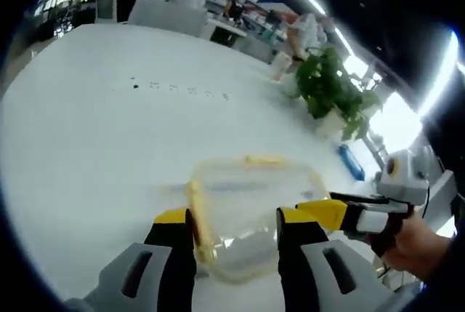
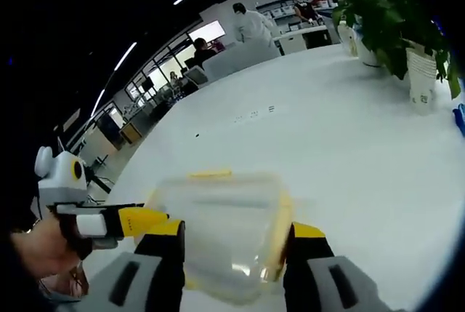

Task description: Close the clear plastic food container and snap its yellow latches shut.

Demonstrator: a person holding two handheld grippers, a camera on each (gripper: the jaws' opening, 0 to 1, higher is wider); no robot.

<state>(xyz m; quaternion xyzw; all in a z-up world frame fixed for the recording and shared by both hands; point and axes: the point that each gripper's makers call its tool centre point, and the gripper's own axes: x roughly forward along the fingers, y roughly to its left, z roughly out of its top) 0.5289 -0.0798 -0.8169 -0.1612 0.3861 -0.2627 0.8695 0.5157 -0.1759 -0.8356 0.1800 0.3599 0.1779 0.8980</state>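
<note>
Container [image 1: 251, 214] first, as we see it in the left gripper view: it rests on the white table [image 1: 109, 145], directly ahead of the left hand-held gripper [image 1: 236, 236], whose yellow-tipped jaws stand apart on either side of the container's near end. One yellow latch [image 1: 198, 217] runs just inside the left jaw, another [image 1: 265, 160] lies along the container's far edge. We judge this gripper released, straddling but not pinching. The right hand-held gripper [image 1: 327, 212] reaches the container from the side towards the potted plant [image 1: 334, 94]

In the right gripper view the container [image 2: 218, 232] sits between that gripper's spread jaws, blurred, its lid seemingly down. The right hand-held gripper [image 2: 236, 246] looks released too, though we cannot tell whether the jaws touch the walls. A latch [image 2: 285, 217] hugs the container's side by the right jaw. Both grippers seem equally near
</note>
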